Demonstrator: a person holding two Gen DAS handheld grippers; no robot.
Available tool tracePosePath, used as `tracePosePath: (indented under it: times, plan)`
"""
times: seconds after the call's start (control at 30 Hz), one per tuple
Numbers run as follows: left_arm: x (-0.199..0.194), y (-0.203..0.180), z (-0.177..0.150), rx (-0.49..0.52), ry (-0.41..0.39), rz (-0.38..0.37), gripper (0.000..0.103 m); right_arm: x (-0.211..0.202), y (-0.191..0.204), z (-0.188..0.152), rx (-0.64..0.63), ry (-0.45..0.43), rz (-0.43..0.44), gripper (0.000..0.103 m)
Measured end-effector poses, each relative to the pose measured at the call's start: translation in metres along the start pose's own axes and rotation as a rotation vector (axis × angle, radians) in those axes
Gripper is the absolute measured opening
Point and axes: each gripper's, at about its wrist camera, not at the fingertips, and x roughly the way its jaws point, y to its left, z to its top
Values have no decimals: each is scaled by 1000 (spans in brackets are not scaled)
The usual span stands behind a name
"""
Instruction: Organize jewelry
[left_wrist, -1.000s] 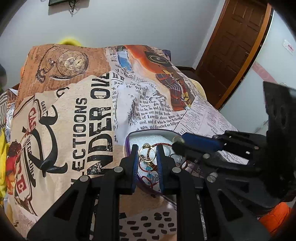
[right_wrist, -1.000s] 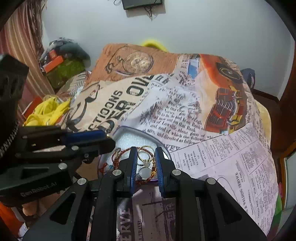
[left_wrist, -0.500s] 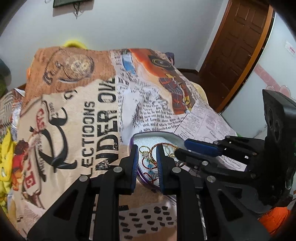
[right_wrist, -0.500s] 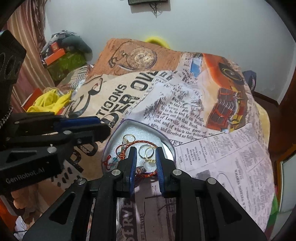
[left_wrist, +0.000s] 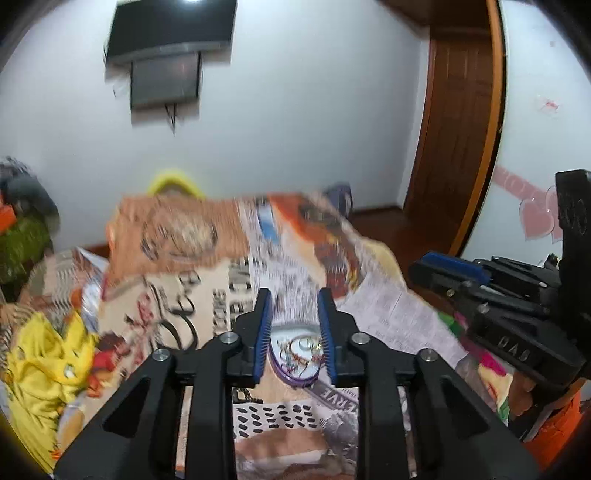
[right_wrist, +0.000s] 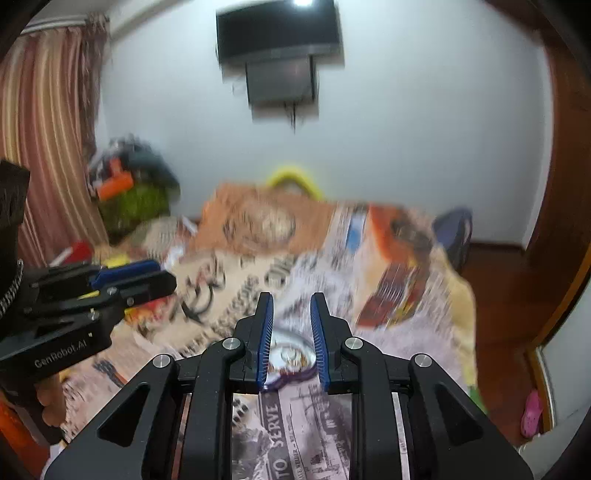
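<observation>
1. Jewelry (left_wrist: 297, 350): a tangle of rings and red cord, lying in a shallow purple-rimmed tray (left_wrist: 280, 373) on the bed. Blur hides the single pieces; one pale round piece shows in the right wrist view (right_wrist: 290, 355).
2. Tray sits on the printed bedspread (left_wrist: 207, 295), at the near end of the bed, over the newsprint part of the pattern.
3. Key relation: the tray lies straight ahead of and below both tools, framed between each pair of fingers. Neither tool touches it; both hang above, well clear of it.
4. Left hand-held gripper (left_wrist: 294, 332): jaws parted, nothing between them. Right hand-held gripper (right_wrist: 291, 334): likewise released and empty.
5. Which is nearer I cannot tell; the tray looks about the same in both views. The two tools stand side by side, pointing the same way.
6. Long axis of the tangle cannot be read through the blur.
7. Judgement: whichever tool goes in must drop down and forward, then close on one piece without dragging the cord.
8. Around: white wall with a dark wall-mounted screen (right_wrist: 277, 33), brown door (left_wrist: 461, 129), yellow cloth (left_wrist: 48, 365) at the bed's left.
</observation>
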Motion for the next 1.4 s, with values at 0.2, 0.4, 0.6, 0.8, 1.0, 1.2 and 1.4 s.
tracePosePath:
  times: [0.2,0.4,0.6,0.8,1.0,1.2,1.4]
  plan:
    - [-82,-27,5,41,-214,68,40,-83,18,8,-14,-216,-37,18]
    - [-138,-42,-6,32,-340,99,63,-141,35,0,-8,-377,-104,38]
    - [-161,-48,-20,18,-397,143,96,-160,38,-11,14,-448,-177,82]
    - [-171,-50,-29,9,-408,169,101,-164,45,-19,27,-475,-223,103]
    - [-174,-50,-38,3,-392,171,102,-167,47,-23,19,-457,-220,103]
    - [-175,-50,-40,-2,-389,174,102,-170,45,-31,13,-446,-225,103]
    - [-173,-49,-41,-5,-387,171,102,-170,47,-34,7,-430,-226,103]
